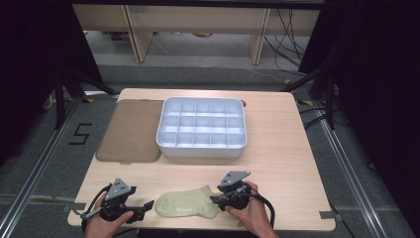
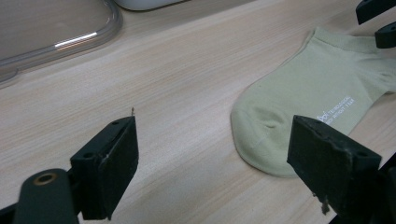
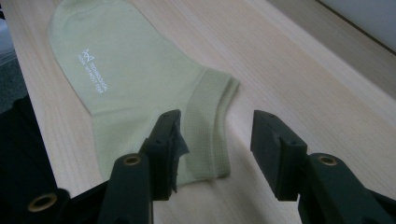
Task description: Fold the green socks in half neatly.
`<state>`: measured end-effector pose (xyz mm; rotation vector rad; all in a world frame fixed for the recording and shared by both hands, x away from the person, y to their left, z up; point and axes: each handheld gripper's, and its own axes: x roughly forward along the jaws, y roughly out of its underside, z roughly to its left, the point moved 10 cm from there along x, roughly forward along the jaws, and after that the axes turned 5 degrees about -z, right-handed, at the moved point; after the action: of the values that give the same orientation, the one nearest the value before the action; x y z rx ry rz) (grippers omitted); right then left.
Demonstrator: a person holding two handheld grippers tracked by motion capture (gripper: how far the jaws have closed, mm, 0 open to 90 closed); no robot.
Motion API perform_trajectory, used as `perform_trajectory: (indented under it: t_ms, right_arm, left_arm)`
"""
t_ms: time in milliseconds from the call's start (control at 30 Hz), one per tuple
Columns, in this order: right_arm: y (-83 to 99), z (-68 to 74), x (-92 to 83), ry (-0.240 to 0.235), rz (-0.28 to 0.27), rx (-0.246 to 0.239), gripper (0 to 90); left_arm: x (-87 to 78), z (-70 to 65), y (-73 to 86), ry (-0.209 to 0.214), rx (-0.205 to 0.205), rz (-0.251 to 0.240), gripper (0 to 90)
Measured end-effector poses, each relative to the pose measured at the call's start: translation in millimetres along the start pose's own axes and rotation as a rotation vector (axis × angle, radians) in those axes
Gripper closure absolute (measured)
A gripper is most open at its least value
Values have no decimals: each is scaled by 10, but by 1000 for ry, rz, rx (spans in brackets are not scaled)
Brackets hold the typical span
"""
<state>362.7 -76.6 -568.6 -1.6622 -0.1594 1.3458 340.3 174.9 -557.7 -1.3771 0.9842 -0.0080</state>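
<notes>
Your right gripper (image 3: 217, 140), at the bottom of its own view, has its jaws half-spread astride the ribbed cuff of the pale green sock (image 1: 187, 204) at the lower middle of the high view, not yet pinching, so next close on the cuff, while your left gripper (image 2: 212, 154) waits wide open by the toe.

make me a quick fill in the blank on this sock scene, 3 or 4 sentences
1. The pale green sock lies flat on the ____ table.
2. The white divided tray holds ____ in its compartments.
3. The right gripper has its jaws on either side of the sock's ____ end.
4. The left gripper is near the sock's ____ end.

Missing words: wooden; nothing; cuff; toe
</notes>
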Motion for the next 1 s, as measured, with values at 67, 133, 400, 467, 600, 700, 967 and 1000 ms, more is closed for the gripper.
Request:
perform_trajectory:
  t_ms: [67, 133, 400, 467, 600, 700, 967, 1000]
  right_arm:
    - [6, 12, 21, -15, 15, -20, 550]
    - [-1, 5, 50, 0, 9, -12, 564]
    - [-10, 5, 88, 1, 9, -28, 623]
    - [-1, -4, 92, -13, 16, -35, 630]
    - [3, 5, 105, -13, 9, -20, 645]
    - [29, 12, 98, -22, 30, -3, 652]
    - [34, 20, 134, -37, 39, 5, 699]
    - [38, 15, 131, -27, 38, 20, 712]
  left_arm:
    - [0, 0, 7, 0, 6, 4, 159]
    - [2, -1, 5, 1, 6, 4, 159]
    - [0, -5, 10, 4, 8, 7, 159]
    - [1, -3, 6, 4, 8, 6, 159]
    - [5, -4, 9, -3, 8, 3, 159]
    - [2, -5, 6, 3, 6, 5, 159]
    - [0, -5, 9, 0, 8, 6, 159]
    - [1, -5, 8, 1, 7, 6, 159]
